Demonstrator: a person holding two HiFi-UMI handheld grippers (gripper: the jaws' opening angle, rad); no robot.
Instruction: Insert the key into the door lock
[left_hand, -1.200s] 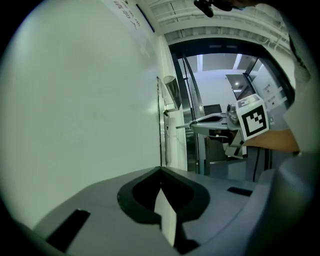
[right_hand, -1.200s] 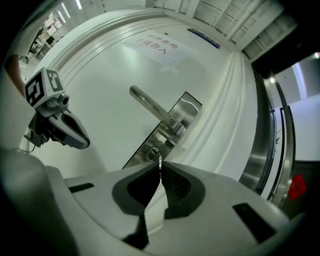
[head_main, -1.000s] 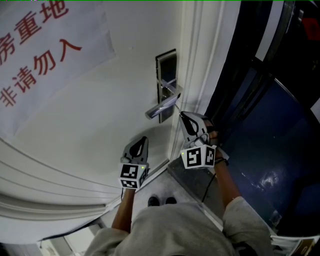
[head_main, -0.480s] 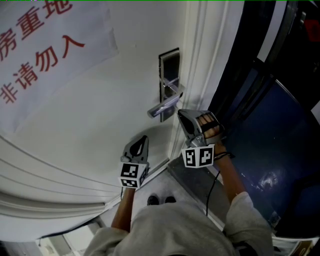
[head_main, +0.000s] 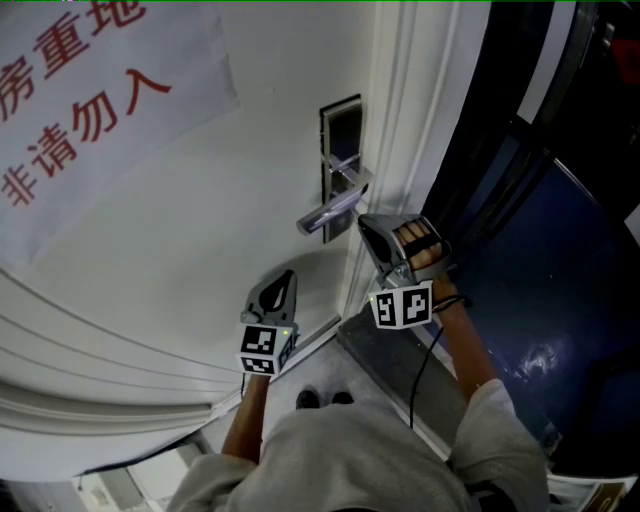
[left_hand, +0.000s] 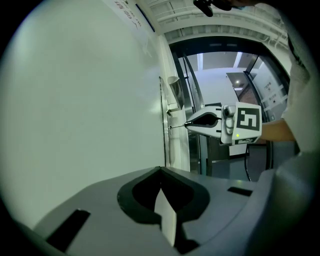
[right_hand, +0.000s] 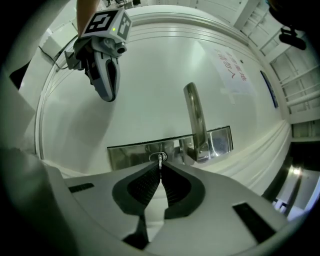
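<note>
Metal key (right_hand: 160, 160) in lock (right_hand: 152, 156), right gripper (head_main: 366, 226) rolled, left gripper (head_main: 288, 279) unmoved

The left gripper (head_main: 289, 278) and the right gripper (head_main: 364, 224) are grey pointed shells, each with a black-and-white marker cube (head_main: 262, 350). A black cable (head_main: 418, 380) leaves the right one. The person wears a light grey shirt (head_main: 340, 460).
</note>
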